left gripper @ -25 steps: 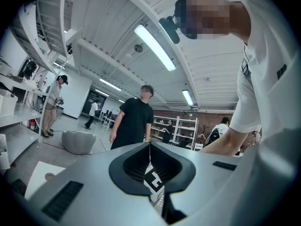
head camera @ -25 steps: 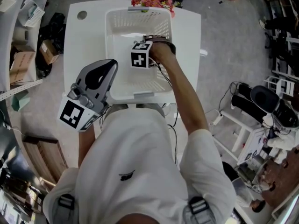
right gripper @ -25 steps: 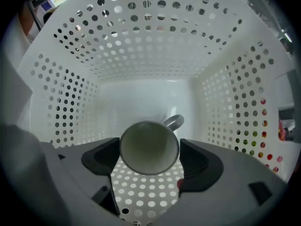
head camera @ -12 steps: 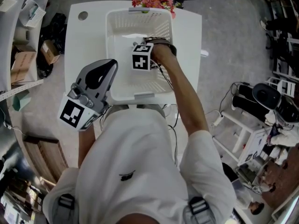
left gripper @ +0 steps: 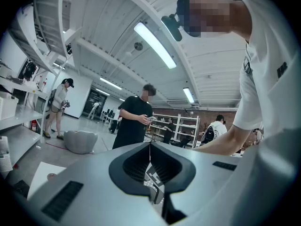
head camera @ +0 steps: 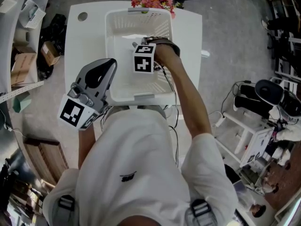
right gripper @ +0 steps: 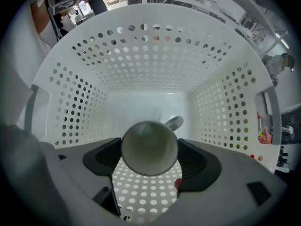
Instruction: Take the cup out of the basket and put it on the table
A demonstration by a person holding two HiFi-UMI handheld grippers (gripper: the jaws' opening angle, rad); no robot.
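1. Since a second ago, your right gripper (head camera: 141,48) has crept a little toward you inside the basket (head camera: 112,25), its marker cube drifting with it. Your left gripper (head camera: 96,79) has barely shifted.
2. Right tongs: clenched on the cup (right gripper: 149,147). One jaw presses each side of the body. The cup's mouth faces the gripper's camera and its handle sticks out up and to the right, clear of both jaws. Gripping the round body rather than the handle likely keeps the cup from swinging.
3. Cup location: inside the basket, with perforated walls on three sides and the holed floor showing under it between the jaws. It looks lifted off the floor, though contact cannot be ruled out. It is well below the rim, so no part of it is near the table (head camera: 75,41) yet.
4. Left tongs: pads pressed together on nothing. The left gripper is held near your body at the basket's left and points up toward the ceiling lights. It is probably parked there to leave the lift path free.
5. Judgement: the grasp is done and the lift-out is under way. Raise the cup straight up until the handle clears the wall. Bare tabletop shows left of the basket. The flowers (head camera: 154,0) sit at the far rim, so avoid that side.
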